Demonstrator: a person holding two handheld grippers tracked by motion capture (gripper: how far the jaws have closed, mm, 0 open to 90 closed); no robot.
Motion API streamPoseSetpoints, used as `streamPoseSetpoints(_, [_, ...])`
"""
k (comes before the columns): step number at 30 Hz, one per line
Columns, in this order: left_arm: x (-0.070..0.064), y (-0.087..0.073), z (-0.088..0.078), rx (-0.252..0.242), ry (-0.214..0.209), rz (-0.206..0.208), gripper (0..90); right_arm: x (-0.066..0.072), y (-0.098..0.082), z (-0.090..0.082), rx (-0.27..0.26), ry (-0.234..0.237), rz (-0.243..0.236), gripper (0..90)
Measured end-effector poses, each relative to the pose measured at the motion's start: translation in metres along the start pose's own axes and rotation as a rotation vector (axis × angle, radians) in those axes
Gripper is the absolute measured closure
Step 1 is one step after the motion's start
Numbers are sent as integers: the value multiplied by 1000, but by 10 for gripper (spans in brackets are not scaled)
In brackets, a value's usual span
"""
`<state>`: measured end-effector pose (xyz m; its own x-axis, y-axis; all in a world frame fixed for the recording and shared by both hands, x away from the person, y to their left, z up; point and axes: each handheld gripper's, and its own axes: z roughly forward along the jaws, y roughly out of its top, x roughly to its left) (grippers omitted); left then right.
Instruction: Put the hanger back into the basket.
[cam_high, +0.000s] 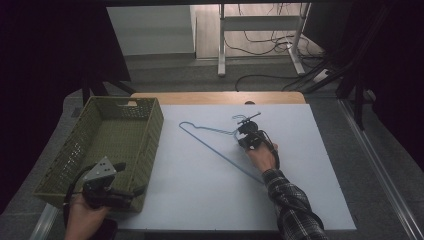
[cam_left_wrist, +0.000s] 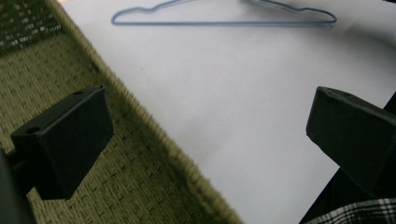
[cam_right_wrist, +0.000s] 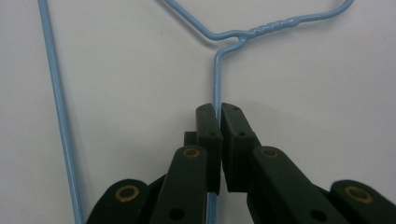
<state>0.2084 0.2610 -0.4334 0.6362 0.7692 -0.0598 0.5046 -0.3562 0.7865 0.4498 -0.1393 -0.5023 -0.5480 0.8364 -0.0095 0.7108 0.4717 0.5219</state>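
A thin blue wire hanger (cam_high: 215, 145) lies flat on the white tabletop (cam_high: 200, 185), its hook toward the far side. My right gripper (cam_right_wrist: 217, 109) is shut on the hanger's (cam_right_wrist: 217, 79) upper arm just below the twisted neck, the wire pinched between the two black pads. In the high view that right gripper (cam_high: 248, 135) sits at the hanger's top near the table's middle. My left gripper (cam_high: 131, 192) hovers over the near right corner of the green woven basket (cam_high: 145, 135), jaws wide apart with nothing between them. From the left gripper (cam_left_wrist: 205, 135) view the hanger (cam_left_wrist: 224, 22) lies far off.
The green basket's rim (cam_left_wrist: 154, 135) runs diagonally under the left jaws; the basket looks empty. A wooden table edge (cam_high: 220, 97) shows behind the white board. Desk legs and cables (cam_high: 260, 40) stand on the floor beyond. Dark curtains flank both sides.
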Motion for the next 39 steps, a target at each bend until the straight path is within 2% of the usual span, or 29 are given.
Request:
streamPoseSetpoints(5, [-13, 14, -2, -30, -12, 27, 9, 1, 1, -11, -46, 12, -2, 872])
streamPoseSetpoints(8, [-19, 24, 0, -38, -36, 41, 9, 0, 1, -16, -72, 15, -8, 873])
streamPoseSetpoints(17, [-35, 43, 18, -24, -111, 69, 11, -1, 0, -32, -122, 35, -17, 875])
streamPoseSetpoints(22, [-39, 49, 26, -18, -139, 69, 13, -2, 0, -41, -151, 41, -16, 875])
streamPoseSetpoints(28, [-41, 54, 31, -15, -151, 73, 14, -2, 1, -46, -175, 45, -22, 876])
streamPoseSetpoints(39, [-38, 53, 37, -11, -168, 41, 16, -2, 4, -55, -215, 53, -27, 876])
